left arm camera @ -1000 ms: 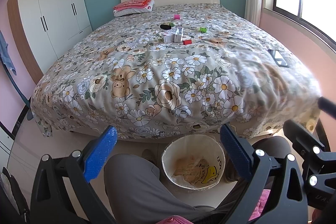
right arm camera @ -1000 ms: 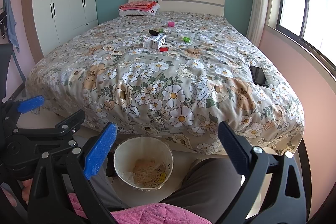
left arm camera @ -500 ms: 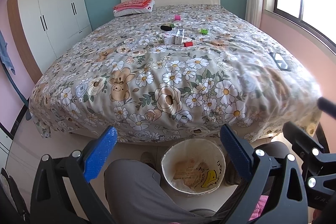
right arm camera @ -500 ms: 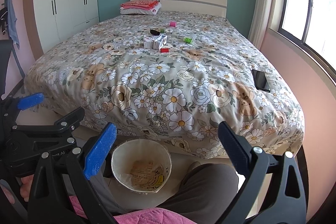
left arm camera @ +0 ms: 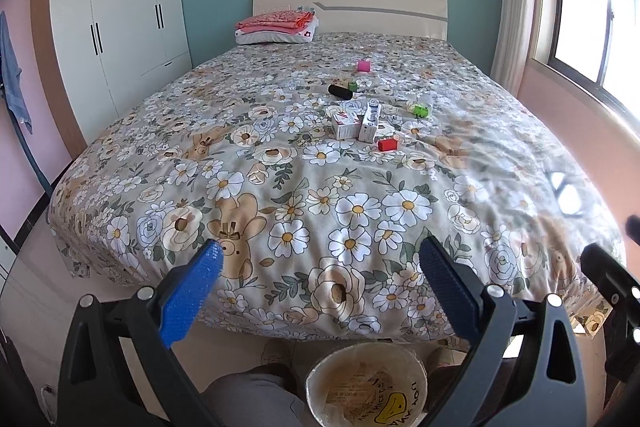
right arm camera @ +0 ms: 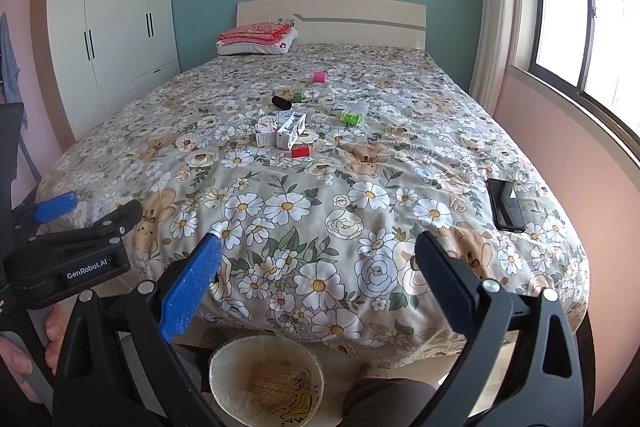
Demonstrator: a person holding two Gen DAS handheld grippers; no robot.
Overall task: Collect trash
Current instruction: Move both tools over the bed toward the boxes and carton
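a: count of trash on the bed (right arm camera: 360,211)?
b: seven pieces, grouped mid-bed. two white cartons (right arm camera: 280,131) touching side by side; one red block (right arm camera: 300,151) just in front of them; one black roll (right arm camera: 281,102) behind, with one small green cube (right arm camera: 297,96) beside it; one green toy (right arm camera: 350,117) to the right; one pink cube (right arm camera: 319,77) farthest back.
a: bin?
b: one paper-lined bin (right arm camera: 265,379) on the floor at the foot of the bed, between the person's knees. printed paper lies in the bottom.
a: grippers?
b: left gripper (left arm camera: 320,267) and right gripper (right arm camera: 318,259) both have jaws spread wide, nothing between them, both above the bed's near edge, well apart from the trash.
a: other items?
b: one black phone (right arm camera: 506,204) near the bed's right edge; one folded stack of bedding (right arm camera: 256,37) by the headboard; one white wardrobe (right arm camera: 108,27) on the left. a wide stretch of flowered cover lies between grippers and trash, with nothing on it.
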